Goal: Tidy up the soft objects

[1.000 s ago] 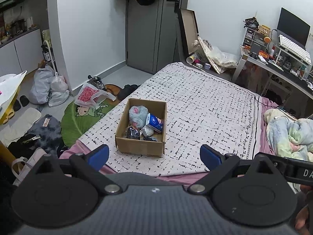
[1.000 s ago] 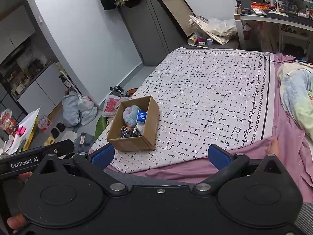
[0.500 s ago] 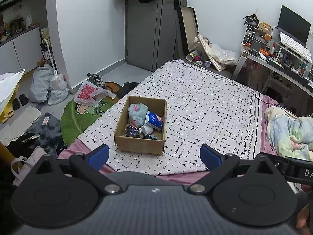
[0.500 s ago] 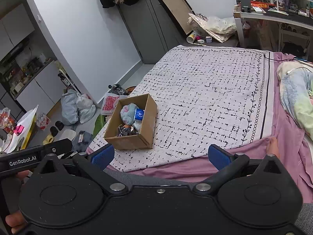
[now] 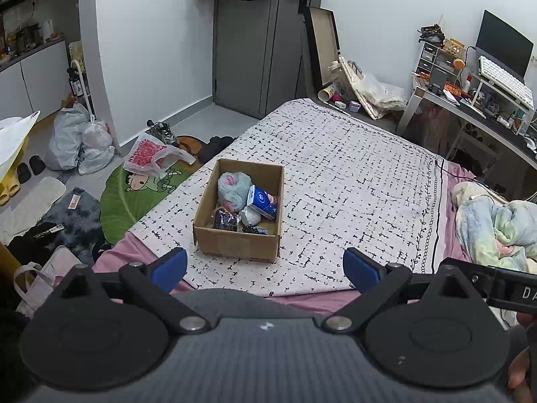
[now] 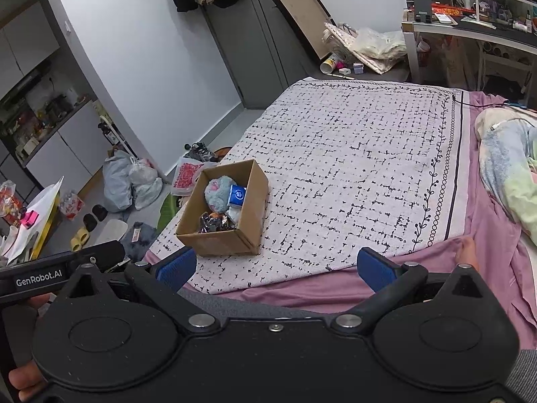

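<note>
A cardboard box (image 5: 235, 247) stands on the patterned bed cover near the bed's left edge; it also shows in the right wrist view (image 6: 250, 198). Inside lie a grey-blue plush toy (image 5: 232, 186), a blue tissue pack (image 5: 262, 200), a dark wrapped item (image 5: 224, 219) and a small grey lump (image 5: 250, 215). My left gripper (image 5: 265, 267) is open and empty, just short of the box. My right gripper (image 6: 275, 267) is open and empty, with the box ahead and to its left.
The patterned cover (image 5: 352, 181) lies on a pink sheet (image 6: 486, 221). A pastel blanket (image 5: 503, 225) is bunched at the right. Bags, shoes and a green mat (image 5: 124, 194) lie on the floor at the left. A desk (image 5: 476, 107) stands at the far right.
Both views have risen and drawn back slightly, so the box sits a little lower and nearer the fingertips. Both grippers have stayed open and empty.
</note>
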